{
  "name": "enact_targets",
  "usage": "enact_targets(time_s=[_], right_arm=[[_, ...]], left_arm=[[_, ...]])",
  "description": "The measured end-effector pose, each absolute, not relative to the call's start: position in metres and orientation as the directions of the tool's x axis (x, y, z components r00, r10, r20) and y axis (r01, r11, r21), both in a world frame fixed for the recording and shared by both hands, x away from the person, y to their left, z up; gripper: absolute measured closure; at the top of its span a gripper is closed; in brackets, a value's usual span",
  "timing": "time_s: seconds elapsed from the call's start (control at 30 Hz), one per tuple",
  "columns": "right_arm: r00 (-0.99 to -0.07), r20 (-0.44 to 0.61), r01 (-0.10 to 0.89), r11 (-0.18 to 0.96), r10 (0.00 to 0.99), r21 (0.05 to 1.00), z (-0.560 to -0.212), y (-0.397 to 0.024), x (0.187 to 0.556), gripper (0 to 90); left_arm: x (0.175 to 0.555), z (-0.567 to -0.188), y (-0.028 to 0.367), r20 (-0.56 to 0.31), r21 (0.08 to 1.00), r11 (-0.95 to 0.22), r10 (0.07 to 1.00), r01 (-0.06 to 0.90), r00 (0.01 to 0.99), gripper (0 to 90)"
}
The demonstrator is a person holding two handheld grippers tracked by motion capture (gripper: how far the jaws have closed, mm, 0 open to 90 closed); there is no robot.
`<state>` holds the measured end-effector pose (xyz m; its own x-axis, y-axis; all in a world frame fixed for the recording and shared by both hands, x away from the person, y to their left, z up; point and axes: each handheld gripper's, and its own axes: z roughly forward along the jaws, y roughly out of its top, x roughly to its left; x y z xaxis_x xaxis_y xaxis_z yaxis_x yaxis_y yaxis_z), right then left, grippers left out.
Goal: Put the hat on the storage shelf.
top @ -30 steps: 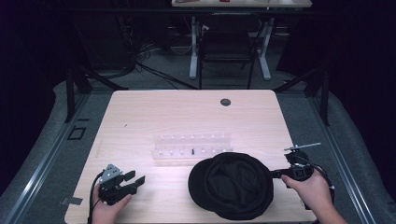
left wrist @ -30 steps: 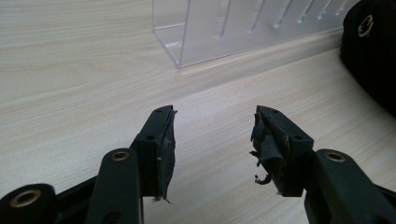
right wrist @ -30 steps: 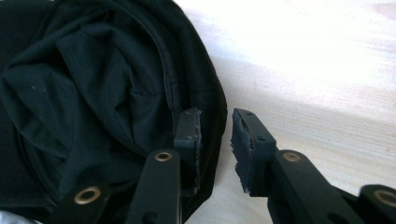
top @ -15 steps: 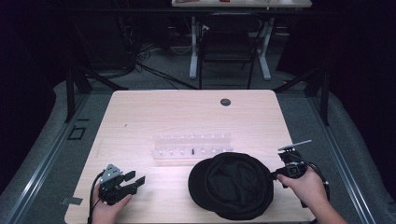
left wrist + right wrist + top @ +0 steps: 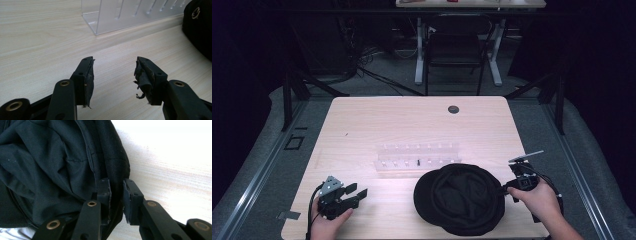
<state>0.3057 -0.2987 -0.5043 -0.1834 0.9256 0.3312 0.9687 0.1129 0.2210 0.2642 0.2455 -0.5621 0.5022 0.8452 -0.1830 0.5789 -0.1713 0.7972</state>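
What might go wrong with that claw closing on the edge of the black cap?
The right claw has just been closing on the black cap's rim, one jaw inside and one outside. It may catch too little fabric and slip off. Pulling could drag the cap into the clear rack just behind it. The left claw rests open, apart from the cap, not steadying it.

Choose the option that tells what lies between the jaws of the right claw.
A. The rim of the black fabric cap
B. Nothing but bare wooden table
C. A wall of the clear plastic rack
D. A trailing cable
A: in the right gripper view the right claw straddles the folded rim of the black fabric cap, one jaw inside the rim and one outside; its jaws have just been closing.
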Motion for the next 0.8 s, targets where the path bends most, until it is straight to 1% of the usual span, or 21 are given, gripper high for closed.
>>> enact_targets(time_s=[0.07,0.1,0.2,0.27,0.3,0.33,0.47,0.53,0.57,0.6,0.63,0.7,0.73,0.8], right_arm=[[-0.175,0.343,0.973,0.11,0.923,0.203,-0.505,-0.3,0.306,77.1],[-0.148,0.361,0.972,0.068,0.921,0.224,-0.509,-0.299,0.305,77.7],[-0.161,0.364,0.977,0.096,0.917,0.193,-0.508,-0.301,0.306,81.6],[-0.142,0.375,0.976,0.067,0.916,0.206,-0.509,-0.3,0.304,85.2],[-0.154,0.374,0.977,0.083,0.914,0.199,-0.507,-0.301,0.305,85.9],[-0.14,0.377,0.976,0.065,0.916,0.206,-0.507,-0.3,0.304,86.5],[-0.137,0.39,0.976,0.057,0.911,0.211,-0.503,-0.3,0.303,87.5],[-0.155,0.381,0.975,0.079,0.912,0.209,-0.501,-0.302,0.302,87.7],[-0.147,0.401,0.972,0.057,0.904,0.227,-0.5,-0.301,0.301,87.9],[-0.16,0.396,0.974,0.08,0.904,0.213,-0.497,-0.302,0.301,88.0],[-0.142,0.398,0.971,0.049,0.906,0.233,-0.496,-0.3,0.3,88.1],[-0.168,0.404,0.971,0.079,0.899,0.226,-0.492,-0.302,0.3,88.1],[-0.145,0.411,0.972,0.051,0.9,0.23,-0.49,-0.3,0.298,88.2],[-0.178,0.414,0.971,0.09,0.893,0.223,-0.486,-0.303,0.299,88.3]], left_arm=[[0.264,-0.562,0.245,-0.184,0.797,-0.171,0.845,0.58,0.502,49.0],[0.264,-0.562,0.245,-0.184,0.797,-0.171,0.845,0.58,0.502,49.0],[0.264,-0.562,0.245,-0.183,0.797,-0.171,0.845,0.58,0.502,49.0],[0.264,-0.562,0.245,-0.183,0.796,-0.171,0.846,0.58,0.501,49.0],[0.264,-0.562,0.245,-0.184,0.797,-0.17,0.846,0.58,0.501,48.9],[0.264,-0.562,0.246,-0.183,0.796,-0.171,0.846,0.58,0.5,49.0],[0.264,-0.562,0.246,-0.183,0.797,-0.171,0.846,0.58,0.501,48.9],[0.264,-0.562,0.245,-0.183,0.796,-0.171,0.846,0.58,0.501,49.0],[0.264,-0.562,0.245,-0.183,0.796,-0.171,0.846,0.581,0.5,48.9],[0.264,-0.563,0.245,-0.183,0.796,-0.171,0.846,0.581,0.5,49.0],[0.264,-0.563,0.245,-0.184,0.795,-0.171,0.846,0.582,0.5,49.0],[0.264,-0.563,0.245,-0.184,0.796,-0.17,0.846,0.581,0.5,49.0],[0.264,-0.563,0.245,-0.183,0.796,-0.171,0.846,0.581,0.5,49.0],[0.265,-0.563,0.245,-0.183,0.796,-0.172,0.846,0.581,0.501,48.9]])
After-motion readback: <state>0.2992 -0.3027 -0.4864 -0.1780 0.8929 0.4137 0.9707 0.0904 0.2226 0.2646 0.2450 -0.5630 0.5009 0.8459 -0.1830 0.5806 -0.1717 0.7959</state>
